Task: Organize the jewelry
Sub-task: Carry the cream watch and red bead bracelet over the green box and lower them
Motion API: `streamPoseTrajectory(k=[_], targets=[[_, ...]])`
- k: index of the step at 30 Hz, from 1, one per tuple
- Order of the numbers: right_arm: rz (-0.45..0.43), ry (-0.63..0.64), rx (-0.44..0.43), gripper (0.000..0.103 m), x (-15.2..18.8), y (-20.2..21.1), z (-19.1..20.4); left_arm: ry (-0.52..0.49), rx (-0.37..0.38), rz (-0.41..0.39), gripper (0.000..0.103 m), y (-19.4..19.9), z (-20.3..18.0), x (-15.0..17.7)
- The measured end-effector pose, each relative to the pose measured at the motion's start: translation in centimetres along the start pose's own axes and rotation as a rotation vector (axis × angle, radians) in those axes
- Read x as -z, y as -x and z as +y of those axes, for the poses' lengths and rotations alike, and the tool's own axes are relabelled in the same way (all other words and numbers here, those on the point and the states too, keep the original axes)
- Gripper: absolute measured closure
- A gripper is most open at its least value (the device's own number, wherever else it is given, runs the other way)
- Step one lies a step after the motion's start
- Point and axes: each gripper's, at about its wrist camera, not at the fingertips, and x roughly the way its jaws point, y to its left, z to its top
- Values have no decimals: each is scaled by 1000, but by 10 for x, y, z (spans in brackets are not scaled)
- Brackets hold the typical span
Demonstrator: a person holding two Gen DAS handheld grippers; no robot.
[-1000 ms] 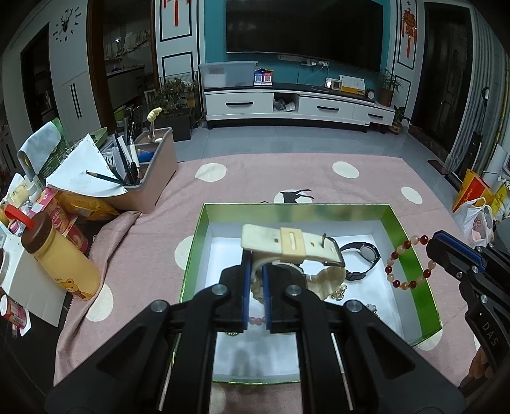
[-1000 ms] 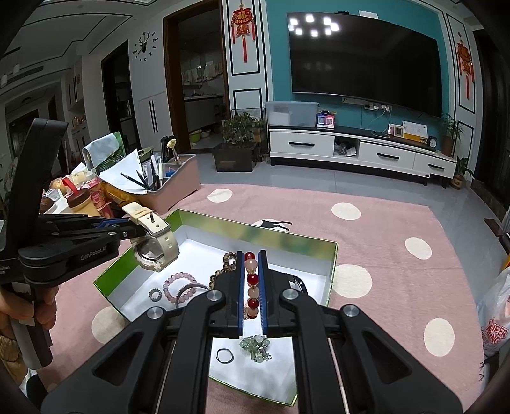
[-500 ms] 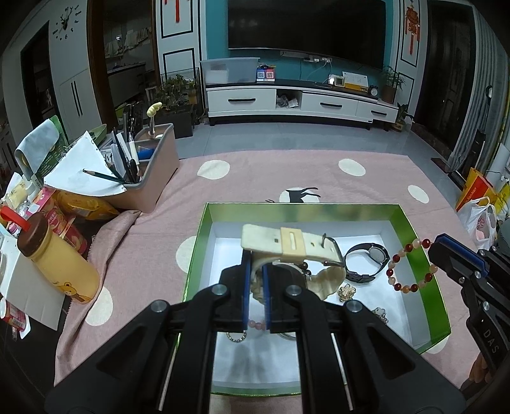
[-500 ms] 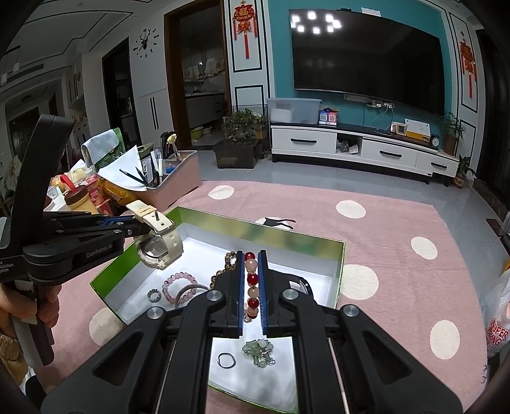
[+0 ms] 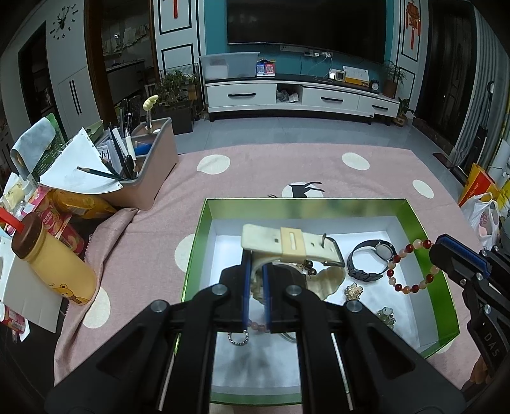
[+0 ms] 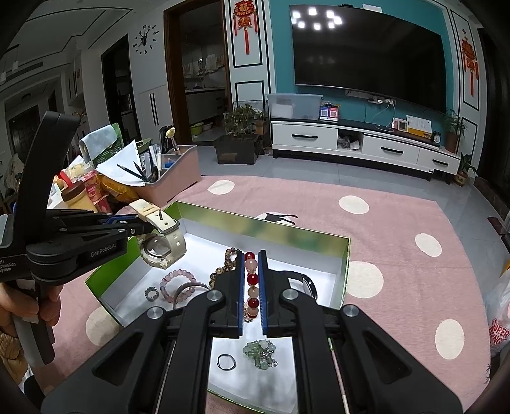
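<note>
Left tool (image 5: 255, 283) pinches the cream watch (image 5: 293, 245) by its strap above the green box (image 5: 427, 229); right tool (image 6: 250, 280) clamps a red-and-pink bead bracelet (image 6: 251, 280) over the same box.

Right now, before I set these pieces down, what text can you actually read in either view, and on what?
"GenRobot.AI": side of the left gripper.
"DAS": body of the right gripper.
"SUPER", second word cut off: plastic bag.
Red wall hangings, blue cards on the TV stand: too small to read.
</note>
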Motion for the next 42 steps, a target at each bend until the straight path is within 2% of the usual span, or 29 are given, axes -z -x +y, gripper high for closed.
streamPoseTrajectory(k=[42], targets=[[69,-4,-3,96,6,-29,0,0,-11,103,97,-41,6,3]])
